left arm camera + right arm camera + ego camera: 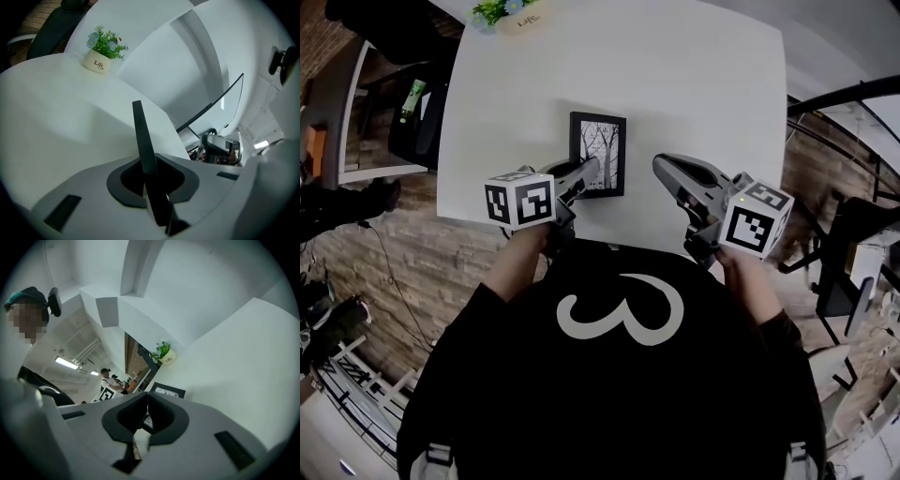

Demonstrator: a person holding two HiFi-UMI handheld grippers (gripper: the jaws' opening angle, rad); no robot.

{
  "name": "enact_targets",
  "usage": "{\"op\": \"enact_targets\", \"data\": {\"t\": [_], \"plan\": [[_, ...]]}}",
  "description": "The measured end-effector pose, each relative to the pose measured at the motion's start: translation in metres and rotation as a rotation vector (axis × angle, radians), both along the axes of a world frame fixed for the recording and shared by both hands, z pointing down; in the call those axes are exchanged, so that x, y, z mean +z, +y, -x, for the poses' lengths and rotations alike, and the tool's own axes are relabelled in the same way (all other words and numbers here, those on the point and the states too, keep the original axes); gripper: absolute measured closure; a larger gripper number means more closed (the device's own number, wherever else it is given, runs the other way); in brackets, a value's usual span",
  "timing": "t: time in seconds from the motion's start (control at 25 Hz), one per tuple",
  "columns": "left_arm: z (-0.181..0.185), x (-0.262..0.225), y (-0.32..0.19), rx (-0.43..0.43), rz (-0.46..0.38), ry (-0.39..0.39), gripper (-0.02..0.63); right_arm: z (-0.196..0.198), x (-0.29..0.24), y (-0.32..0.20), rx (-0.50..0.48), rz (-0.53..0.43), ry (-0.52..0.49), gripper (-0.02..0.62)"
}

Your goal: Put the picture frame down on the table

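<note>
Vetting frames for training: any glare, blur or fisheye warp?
Head view: even light, picture frame sharp, table edges bowed. Left gripper view: heavy fisheye, black vignette, no glare. Right gripper view: same vignette, ceiling light bright, no motion blur.

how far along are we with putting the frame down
Done: the left tool is shut on the picture frame edge, over the white table. In hand: setting it down; whether it rests flat is unclear. Left: release it. The right tool is shut, empty, apart.
</note>
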State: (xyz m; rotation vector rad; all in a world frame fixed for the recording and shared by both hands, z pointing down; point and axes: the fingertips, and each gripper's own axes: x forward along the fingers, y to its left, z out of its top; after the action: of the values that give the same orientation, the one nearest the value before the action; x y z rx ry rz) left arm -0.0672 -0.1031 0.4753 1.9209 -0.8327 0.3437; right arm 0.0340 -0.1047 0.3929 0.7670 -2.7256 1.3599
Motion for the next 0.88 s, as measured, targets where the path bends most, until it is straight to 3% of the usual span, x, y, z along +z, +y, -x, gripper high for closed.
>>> {"op": "enact_targets", "data": {"t": [0.88], "plan": [[0.009, 0.019, -0.006, -0.013, -0.053, -0.127, 0.499, -0.004, 0.015, 0.0, -0.01, 0.034, 0.004, 0.571]]}}
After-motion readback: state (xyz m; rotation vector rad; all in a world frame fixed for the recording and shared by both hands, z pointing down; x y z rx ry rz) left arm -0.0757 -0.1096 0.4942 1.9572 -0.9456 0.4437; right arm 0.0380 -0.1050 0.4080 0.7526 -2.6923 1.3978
